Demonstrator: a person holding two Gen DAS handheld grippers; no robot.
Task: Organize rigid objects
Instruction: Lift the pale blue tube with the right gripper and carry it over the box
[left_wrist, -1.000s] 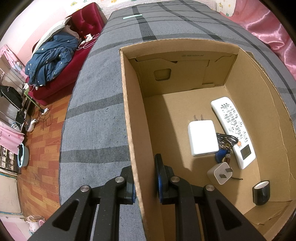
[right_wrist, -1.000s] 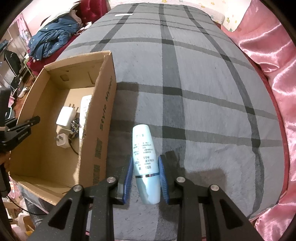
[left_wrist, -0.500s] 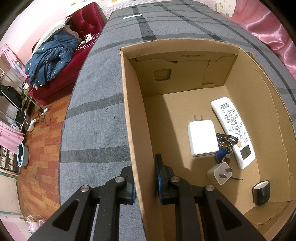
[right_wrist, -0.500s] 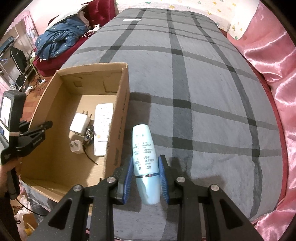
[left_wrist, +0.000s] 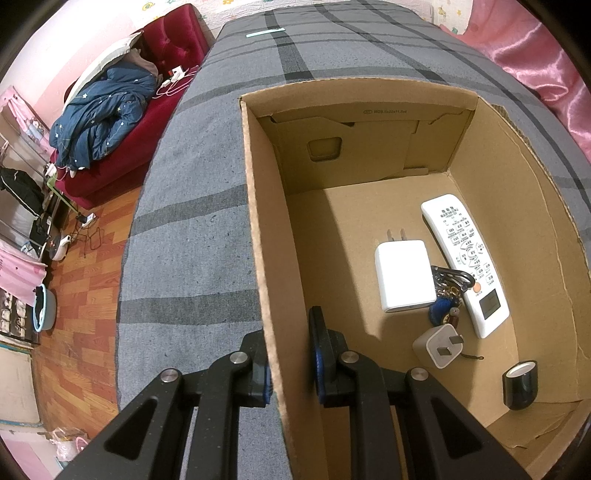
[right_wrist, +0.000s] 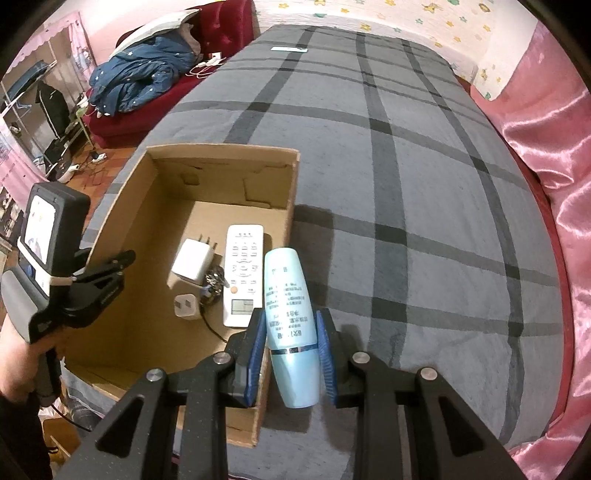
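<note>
My right gripper (right_wrist: 291, 354) clamps a pale-blue bottle (right_wrist: 291, 325), label print unreadable; left gripper (left_wrist: 291, 363) pinches the box (left_wrist: 258, 236) wall.

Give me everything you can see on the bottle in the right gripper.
The bottle is a pale blue, smooth, plastic-looking cylinder with rounded ends, a thin silver band near its lower end and small print on its side. The right gripper holds it above the box wall, its blue fingers pressing both sides.
</note>
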